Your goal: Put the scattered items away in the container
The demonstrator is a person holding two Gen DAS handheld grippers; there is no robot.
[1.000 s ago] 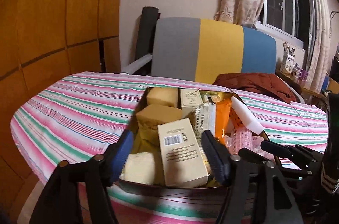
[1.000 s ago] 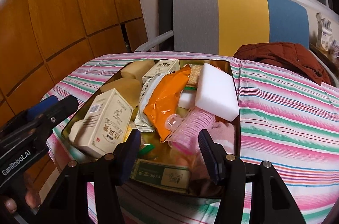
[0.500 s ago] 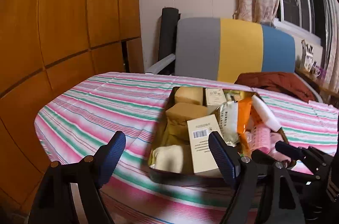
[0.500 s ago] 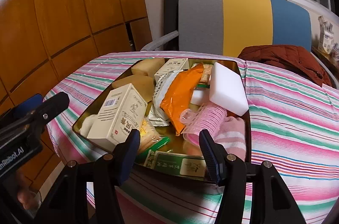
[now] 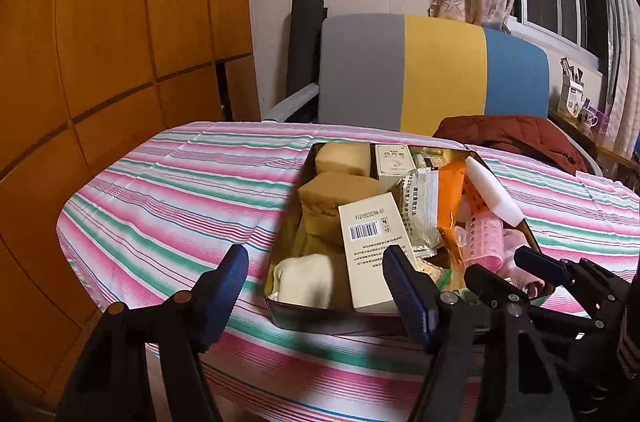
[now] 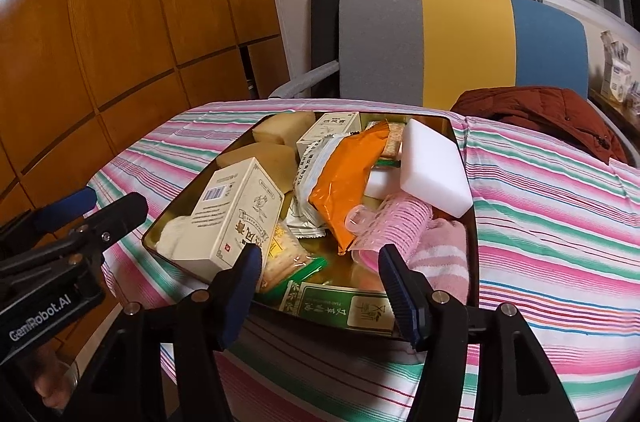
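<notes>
Both tools spread and empty, left tool (image 5: 316,278) just narrowing, right tool (image 6: 320,274) widening, over heaped tin (image 6: 466,158); propped cream box (image 6: 236,210) liable to topple out if nudged.

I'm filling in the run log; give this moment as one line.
left gripper: open, empty, jaws just closing | right gripper: open, empty, jaws just opening | tin: full | tablecloth: no items
</notes>
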